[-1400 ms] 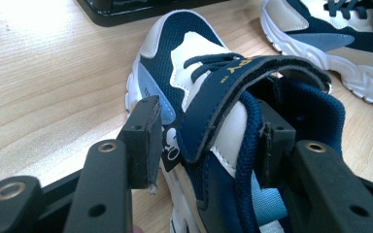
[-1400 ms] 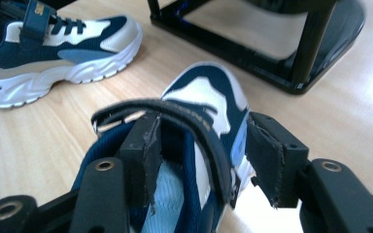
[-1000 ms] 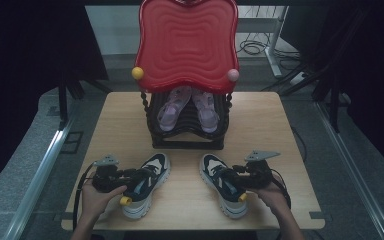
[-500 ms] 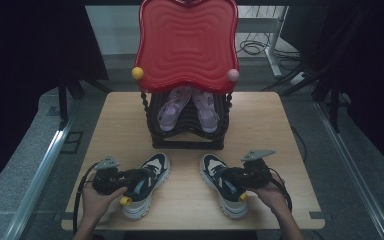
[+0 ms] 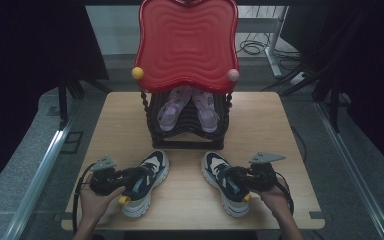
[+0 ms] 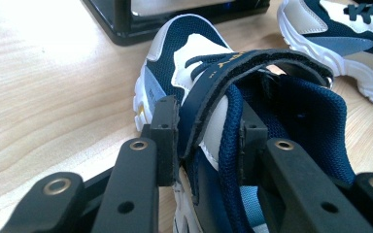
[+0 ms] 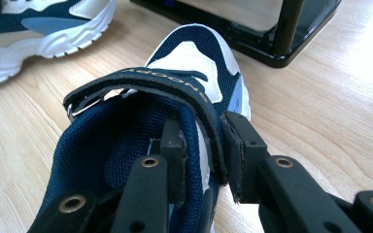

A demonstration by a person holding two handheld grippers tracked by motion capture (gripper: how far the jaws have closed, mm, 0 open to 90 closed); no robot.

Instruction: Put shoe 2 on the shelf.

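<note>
- The left gripper (image 5: 130,181), jaws just closing, pinched the side wall of the left shoe (image 5: 145,181) at seven o'clock on the table (image 5: 260,125).
- The right gripper (image 5: 234,181), likewise closing, clamped the right shoe (image 5: 225,182) at five o'clock.

high view looks down; both tongs views close, sharing the table (image 5: 260,125).

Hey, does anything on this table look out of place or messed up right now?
Nothing looks damaged or spilled. The two navy sneakers, left sneaker and right sneaker, splay apart at the toes, each clamped at its collar by the left gripper and right gripper. The pink sandals sit neatly on the black rack.
</note>
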